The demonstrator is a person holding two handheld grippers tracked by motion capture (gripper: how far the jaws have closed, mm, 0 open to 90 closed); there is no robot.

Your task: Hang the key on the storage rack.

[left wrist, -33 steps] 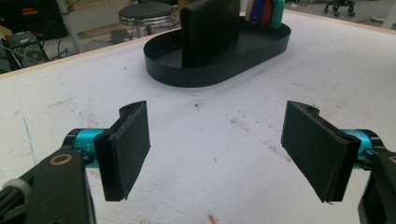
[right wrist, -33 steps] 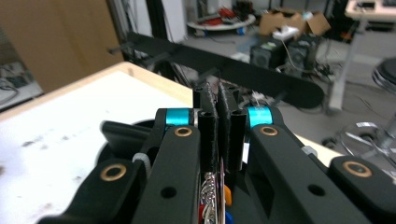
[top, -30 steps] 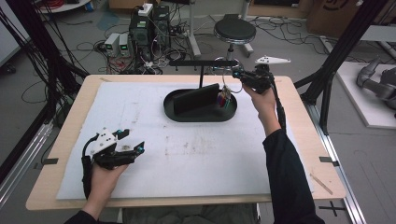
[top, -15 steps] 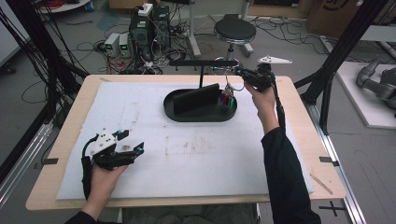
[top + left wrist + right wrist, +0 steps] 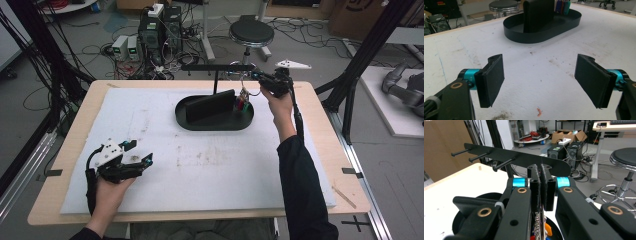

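Black pegs (image 5: pixel 482 155) jut from the crossbar of a hanger rack (image 5: pixel 218 67) that stands in an oval black tray (image 5: pixel 214 122) at the far side of the white-covered table (image 5: pixel 200 165). The right gripper (image 5: pixel 256 76), held up beside the rack's right end, has its jaws pressed together on a keychain (image 5: pixel 243 96): in the right gripper view a beaded chain (image 5: pixel 538 225) hangs down from between the pads, and in the high view coloured tags dangle just over the tray's right end. The bunch looks lifted off the tray but not yet on a peg, so the hanging step appears under way, with lining up and hooking the ring left to do. The left gripper (image 5: pixel 141 155) rests on the table near the front left corner, jaws wide apart and holding nothing, well apart from the tray.
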